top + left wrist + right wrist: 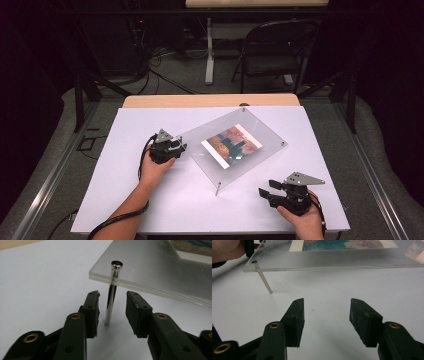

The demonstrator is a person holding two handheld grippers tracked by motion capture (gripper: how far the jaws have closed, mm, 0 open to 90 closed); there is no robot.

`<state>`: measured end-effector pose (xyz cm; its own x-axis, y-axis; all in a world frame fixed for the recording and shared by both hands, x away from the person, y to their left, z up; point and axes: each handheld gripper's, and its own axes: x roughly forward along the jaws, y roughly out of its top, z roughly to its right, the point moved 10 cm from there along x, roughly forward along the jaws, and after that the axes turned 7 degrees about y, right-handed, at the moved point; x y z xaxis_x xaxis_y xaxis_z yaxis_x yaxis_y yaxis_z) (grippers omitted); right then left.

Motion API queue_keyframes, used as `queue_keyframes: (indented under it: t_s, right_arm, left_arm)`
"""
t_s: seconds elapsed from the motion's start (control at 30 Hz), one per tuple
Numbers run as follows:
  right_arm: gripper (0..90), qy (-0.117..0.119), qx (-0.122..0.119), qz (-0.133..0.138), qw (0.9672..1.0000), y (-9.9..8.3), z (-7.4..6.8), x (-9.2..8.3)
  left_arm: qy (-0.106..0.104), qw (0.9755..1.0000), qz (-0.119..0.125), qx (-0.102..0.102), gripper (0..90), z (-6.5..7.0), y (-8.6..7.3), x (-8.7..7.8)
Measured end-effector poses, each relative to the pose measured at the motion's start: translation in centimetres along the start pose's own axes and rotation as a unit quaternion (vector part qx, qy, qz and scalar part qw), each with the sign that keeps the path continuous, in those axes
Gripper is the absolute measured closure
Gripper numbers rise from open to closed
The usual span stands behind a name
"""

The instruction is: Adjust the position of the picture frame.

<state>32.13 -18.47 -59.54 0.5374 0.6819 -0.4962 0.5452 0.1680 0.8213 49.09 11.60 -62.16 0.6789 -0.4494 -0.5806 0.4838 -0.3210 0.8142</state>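
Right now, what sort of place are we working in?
Likely a lab or recording workspace, not a home: a white-topped table framed by dark metal rig bars, loose cables on the floor, and a black folding chair behind.

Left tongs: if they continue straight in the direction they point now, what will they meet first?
Probably the metal standoff pin under the corner of the clear acrylic photo frame; it stands between the open left tongs, though depth is hard to judge.

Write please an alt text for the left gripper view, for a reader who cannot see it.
A thin shiny metal standoff pin stands on the white table surface between the two black jaws of the left gripper, which do not touch it. The pin passes through the corner of a clear acrylic photo frame.
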Motion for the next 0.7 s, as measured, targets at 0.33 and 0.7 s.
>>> queue_keyframes:
  t_s: [0.33, 0.7]
  right_arm:
    - [48.9, 0.01, -0.024, 0.001, 0.9997, 0.0, -1.5, 0.1]
    - [59.3, 0.042, -0.016, -0.015, 0.9989, -0.5, -3.7, 1.1]
  left_arm:
    - [0.004, 0.9999, -0.011, -0.007, 83.4, -0.2, 0.4, 1.0]
    - [-0.011, 0.9995, -0.019, -0.024, 83.5, 0.1, 0.7, 0.4]
